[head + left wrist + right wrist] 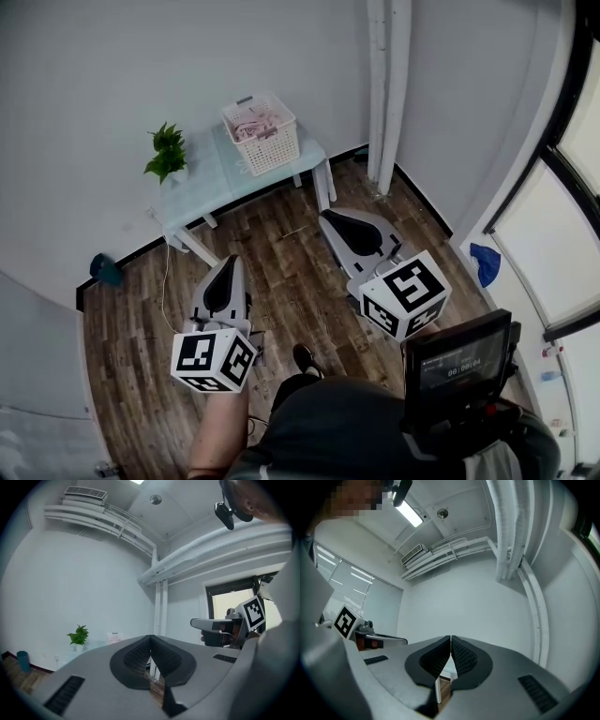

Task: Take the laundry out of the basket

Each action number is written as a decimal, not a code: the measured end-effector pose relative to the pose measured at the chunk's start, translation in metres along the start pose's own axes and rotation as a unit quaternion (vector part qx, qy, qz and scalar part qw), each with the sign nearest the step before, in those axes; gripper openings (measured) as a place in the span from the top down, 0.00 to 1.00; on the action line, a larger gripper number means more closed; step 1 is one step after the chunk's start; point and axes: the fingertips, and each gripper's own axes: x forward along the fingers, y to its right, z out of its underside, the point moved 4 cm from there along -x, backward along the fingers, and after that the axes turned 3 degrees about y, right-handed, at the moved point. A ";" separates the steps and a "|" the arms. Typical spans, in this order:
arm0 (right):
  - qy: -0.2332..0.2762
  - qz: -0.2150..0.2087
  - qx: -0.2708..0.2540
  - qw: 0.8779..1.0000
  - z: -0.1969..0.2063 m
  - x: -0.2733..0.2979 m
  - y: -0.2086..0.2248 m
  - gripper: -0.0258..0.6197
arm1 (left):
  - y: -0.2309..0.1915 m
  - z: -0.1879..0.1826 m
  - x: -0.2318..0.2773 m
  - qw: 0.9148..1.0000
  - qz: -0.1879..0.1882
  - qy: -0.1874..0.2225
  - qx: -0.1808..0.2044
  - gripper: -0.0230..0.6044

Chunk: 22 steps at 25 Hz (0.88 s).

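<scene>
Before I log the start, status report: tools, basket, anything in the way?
Left tool shut, empty. Right tool shut, empty. Laundry in basket on table, ahead of both tools. Only floor between; potted plant beside basket.

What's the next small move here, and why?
Left gripper and right gripper hang shut and empty over the wooden floor, well short of the white lattice plastic basket on the pale blue table. Probably walk both forward toward the pinkish laundry inside it.
</scene>
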 end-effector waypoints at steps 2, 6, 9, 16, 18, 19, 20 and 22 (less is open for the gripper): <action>-0.001 0.004 -0.001 1.000 0.002 0.017 0.003 0.93 | -0.014 0.000 0.012 1.000 0.002 -0.002 -0.003 0.95; -0.007 0.008 -0.007 1.000 0.005 0.056 0.005 0.93 | -0.049 -0.005 0.039 1.000 0.012 0.002 -0.007 0.95; -0.010 0.009 -0.016 1.000 0.007 0.088 0.005 0.93 | -0.077 -0.009 0.057 1.000 0.017 0.008 -0.005 0.95; -0.030 0.014 -0.021 0.999 0.025 0.160 0.005 0.93 | -0.147 0.000 0.087 0.999 0.020 0.002 -0.025 0.95; -0.039 0.016 -0.022 0.999 0.032 0.184 0.003 0.93 | -0.167 0.004 0.096 0.999 0.025 -0.001 -0.030 0.95; -0.045 0.017 -0.023 0.999 0.035 0.195 0.001 0.93 | -0.177 0.006 0.100 0.999 0.030 -0.004 -0.031 0.95; -0.050 0.016 -0.025 0.998 0.037 0.205 -0.001 0.93 | -0.185 0.008 0.104 0.999 0.035 -0.007 -0.032 0.95; -0.055 0.013 -0.033 0.998 0.039 0.219 -0.006 0.93 | -0.197 0.011 0.110 0.999 0.041 -0.008 -0.033 0.95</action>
